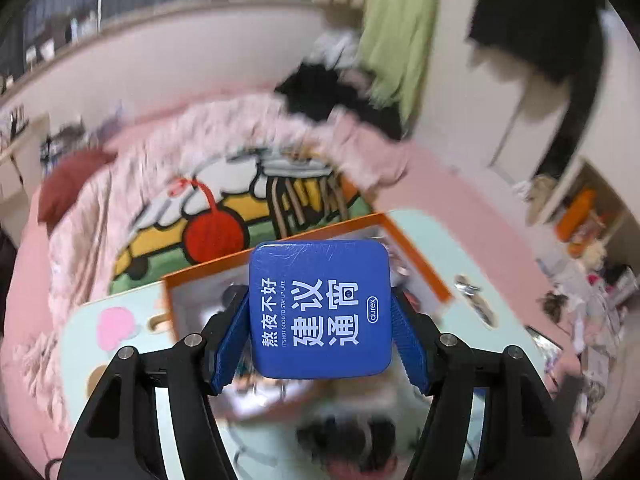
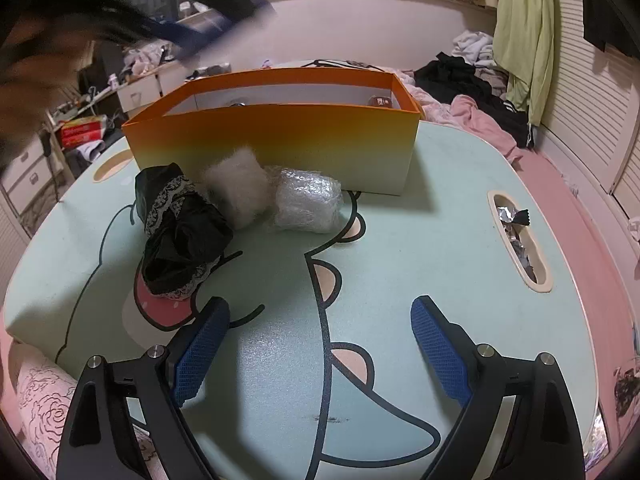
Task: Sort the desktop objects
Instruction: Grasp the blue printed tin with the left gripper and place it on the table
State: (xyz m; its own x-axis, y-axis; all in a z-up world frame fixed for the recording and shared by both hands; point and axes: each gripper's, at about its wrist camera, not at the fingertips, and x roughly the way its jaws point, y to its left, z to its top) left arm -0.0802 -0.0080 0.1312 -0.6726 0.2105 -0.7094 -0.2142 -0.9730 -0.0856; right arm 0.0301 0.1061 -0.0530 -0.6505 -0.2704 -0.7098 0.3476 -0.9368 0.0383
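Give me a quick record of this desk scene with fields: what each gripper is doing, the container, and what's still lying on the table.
left gripper: shut on the blue tin, held above the orange box
right gripper: open, holds nothing, above the table
container: orange box, open top, at the far side of the table
loose on table: black lace bag, fluffy beige pad, bubble-wrap bundle, all just in front of the box
table slot: foil wrappers inside
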